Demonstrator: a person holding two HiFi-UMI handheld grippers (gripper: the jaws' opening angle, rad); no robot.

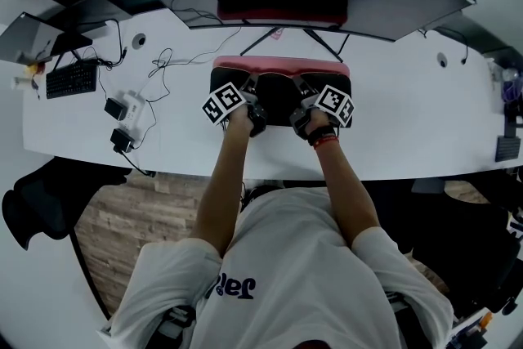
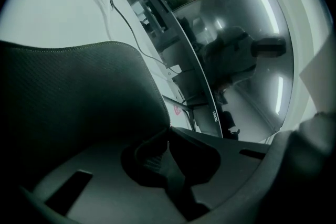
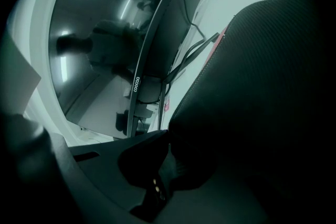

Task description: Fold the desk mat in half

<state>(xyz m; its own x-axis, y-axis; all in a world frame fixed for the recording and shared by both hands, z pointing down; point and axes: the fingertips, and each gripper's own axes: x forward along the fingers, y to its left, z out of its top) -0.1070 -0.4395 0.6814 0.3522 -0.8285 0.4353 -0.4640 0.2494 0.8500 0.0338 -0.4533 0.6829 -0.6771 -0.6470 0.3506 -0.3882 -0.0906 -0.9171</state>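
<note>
The left tool (image 1: 255, 104) and right tool (image 1: 301, 105) are each pinched narrow on the near edge of the desk mat (image 1: 279, 87), which is lifted at the centre of the white surface (image 1: 400, 135). If one hand leads, the fold will likely skew. The thin pinch may also slip.

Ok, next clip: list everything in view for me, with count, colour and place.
desk mat: one, black with pink showing along its far edge, desk centre
desk: one, white, across the head view
monitor: one, dark, curved, behind the mat
keyboard: one, black, far left
cables: several, black, left of the mat
chargers: a few, white and black, left near edge
chair: one, black, lower left on the floor
wristband: one, red, right wrist
left claw: one, dark, shut on the mat's edge
right claw: one, dark, shut on the mat's edge
</note>
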